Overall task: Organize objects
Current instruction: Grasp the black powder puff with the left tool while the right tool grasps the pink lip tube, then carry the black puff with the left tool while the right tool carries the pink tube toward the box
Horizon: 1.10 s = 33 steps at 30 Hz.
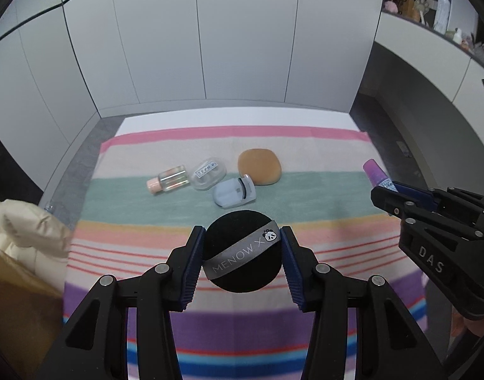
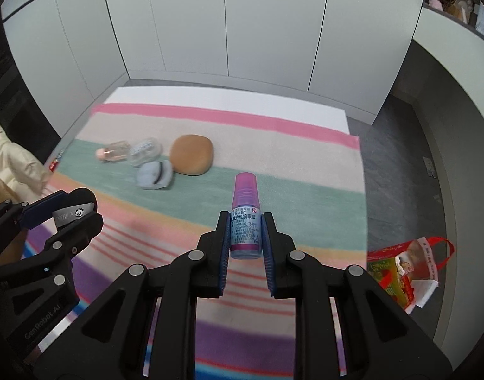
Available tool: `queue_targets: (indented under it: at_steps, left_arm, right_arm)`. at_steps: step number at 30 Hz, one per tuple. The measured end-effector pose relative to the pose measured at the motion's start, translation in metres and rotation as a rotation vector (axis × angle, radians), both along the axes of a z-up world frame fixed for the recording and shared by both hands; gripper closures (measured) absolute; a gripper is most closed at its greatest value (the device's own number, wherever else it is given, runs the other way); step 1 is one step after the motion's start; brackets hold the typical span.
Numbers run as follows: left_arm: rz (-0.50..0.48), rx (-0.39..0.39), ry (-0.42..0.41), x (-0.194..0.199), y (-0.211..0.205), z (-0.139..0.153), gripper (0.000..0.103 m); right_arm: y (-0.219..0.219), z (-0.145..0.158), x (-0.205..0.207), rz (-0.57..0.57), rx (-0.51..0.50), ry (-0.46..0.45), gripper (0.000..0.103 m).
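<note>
Left wrist view. The left gripper is clenched on a black round powder puff with a grey ribbon, held clear above the striped towel that covers the tabletop. Four items are left lying on the towel's green band — a small clear bottle with a pink cap, a clear plastic case, a pale blue eyelash curler and a tan sponge, grouped close together. The right gripper is seen at the right edge.

Right wrist view. The right gripper is clenched on a small eye-drop bottle with a purple cap, also held off the towel. A red printed bag is seen on the floor beside the tabletop.

Progress, as judged — two items are picked up but not yet placed; four remain untouched. No destination container is identified.
</note>
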<state>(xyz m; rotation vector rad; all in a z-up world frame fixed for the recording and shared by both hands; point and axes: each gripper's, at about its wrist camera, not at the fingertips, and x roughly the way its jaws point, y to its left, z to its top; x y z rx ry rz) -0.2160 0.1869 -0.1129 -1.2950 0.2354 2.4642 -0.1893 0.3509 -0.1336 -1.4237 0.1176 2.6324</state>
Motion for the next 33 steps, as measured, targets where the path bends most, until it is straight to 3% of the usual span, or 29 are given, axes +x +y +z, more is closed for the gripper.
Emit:
queue_targets:
  at_steps: [15, 23, 25, 29, 33]
  left_arm:
    - [0.007, 0.071, 0.033, 0.085, -0.038, 0.07, 0.055]
    - [-0.018, 0.152, 0.084, 0.103, -0.054, 0.11, 0.055]
    - [-0.01, 0.184, 0.1, 0.104, -0.063, 0.123, 0.055]
    - [-0.007, 0.142, 0.173, 0.11, -0.076, 0.13, 0.055]
    - [0.025, 0.137, 0.156, 0.104, -0.094, 0.122, 0.055]
  right_arm:
    - [-0.034, 0.08, 0.106, 0.029, 0.035, 0.047, 0.083]
    - [-0.038, 0.104, 0.153, 0.042, -0.002, 0.109, 0.083]
    - [-0.04, 0.109, 0.155, 0.046, -0.017, 0.112, 0.083]
    - [-0.049, 0.124, 0.154, 0.08, -0.024, 0.134, 0.083]
    - [-0.057, 0.125, 0.143, 0.088, -0.031, 0.14, 0.083]
